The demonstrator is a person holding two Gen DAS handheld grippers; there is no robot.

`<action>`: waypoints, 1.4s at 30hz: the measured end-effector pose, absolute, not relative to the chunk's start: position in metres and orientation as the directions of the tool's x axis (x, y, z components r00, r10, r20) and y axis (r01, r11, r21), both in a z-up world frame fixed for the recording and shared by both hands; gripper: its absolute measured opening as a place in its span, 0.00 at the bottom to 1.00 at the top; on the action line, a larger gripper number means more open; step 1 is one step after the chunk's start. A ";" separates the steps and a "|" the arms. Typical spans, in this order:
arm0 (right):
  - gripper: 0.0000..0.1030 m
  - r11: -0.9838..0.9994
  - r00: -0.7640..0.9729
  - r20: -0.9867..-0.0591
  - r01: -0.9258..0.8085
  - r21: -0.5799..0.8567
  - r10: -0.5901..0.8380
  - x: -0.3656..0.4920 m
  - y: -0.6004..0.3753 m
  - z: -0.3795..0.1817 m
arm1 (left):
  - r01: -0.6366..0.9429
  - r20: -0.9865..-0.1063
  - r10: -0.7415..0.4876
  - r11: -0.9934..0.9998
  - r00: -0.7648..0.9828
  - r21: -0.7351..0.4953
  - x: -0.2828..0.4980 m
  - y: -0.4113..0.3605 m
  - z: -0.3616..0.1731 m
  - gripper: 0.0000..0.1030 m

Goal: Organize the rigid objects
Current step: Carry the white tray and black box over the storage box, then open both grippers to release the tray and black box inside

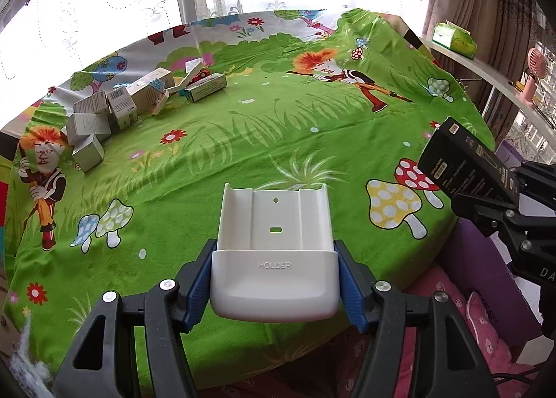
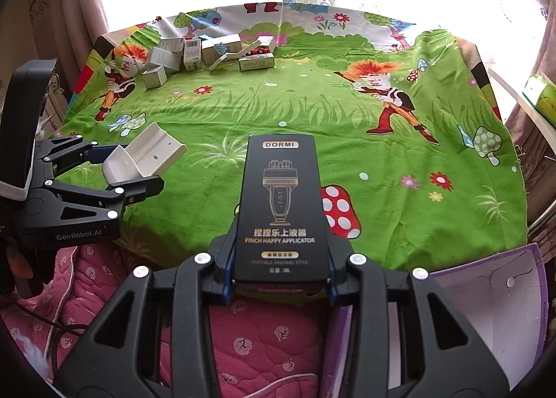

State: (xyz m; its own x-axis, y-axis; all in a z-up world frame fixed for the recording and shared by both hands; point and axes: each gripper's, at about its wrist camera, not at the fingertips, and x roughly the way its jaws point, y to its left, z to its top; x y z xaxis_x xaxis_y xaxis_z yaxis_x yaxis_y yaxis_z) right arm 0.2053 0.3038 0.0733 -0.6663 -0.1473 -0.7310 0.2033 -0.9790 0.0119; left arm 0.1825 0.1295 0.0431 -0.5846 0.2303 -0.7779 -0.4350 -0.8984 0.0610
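The left gripper (image 1: 274,279) pinches a white plastic cradle (image 1: 274,259) marked "HOLDER". The right gripper (image 2: 279,279) pinches a black box (image 2: 281,203) reading "DORMI" and "FINCH HAPPY APPLICATOR". Both hang over the near edge of the green cloth (image 2: 312,113); small cartons (image 2: 180,54) lie far left.

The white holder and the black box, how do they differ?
The white holder is an open, hollow tray marked HOLDER; the black box is a closed flat carton marked DORMI. The holder sits in the left gripper, the box in the right gripper. Both are clamped, held above the tablecloth.
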 end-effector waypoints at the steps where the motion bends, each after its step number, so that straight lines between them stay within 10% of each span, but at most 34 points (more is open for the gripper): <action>1: 0.41 -0.980 -0.668 -0.730 0.198 0.012 -0.144 0.208 0.307 0.074 | -0.445 -0.778 0.234 -0.893 -0.583 0.065 0.185 0.134 0.043 0.62; 39: 0.42 -0.918 -0.596 -0.734 -0.386 -0.092 0.324 0.329 0.534 0.070 | -0.921 -0.814 0.507 -0.379 -0.282 0.083 0.305 0.383 0.042 0.66; 42: 0.61 -0.877 -0.582 -0.711 -0.468 -0.105 0.396 0.329 0.548 0.076 | -0.910 -0.804 0.519 -0.410 -0.289 0.062 0.297 0.373 0.041 0.70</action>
State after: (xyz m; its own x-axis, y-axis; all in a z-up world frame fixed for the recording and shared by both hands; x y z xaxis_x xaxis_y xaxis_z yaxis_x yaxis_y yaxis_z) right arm 0.3286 0.5475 0.0762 -0.5819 0.3956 -0.7105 -0.4682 -0.8774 -0.1050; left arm 0.2970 0.3729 0.0408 -0.2887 0.5191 -0.8045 -0.9099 -0.4101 0.0619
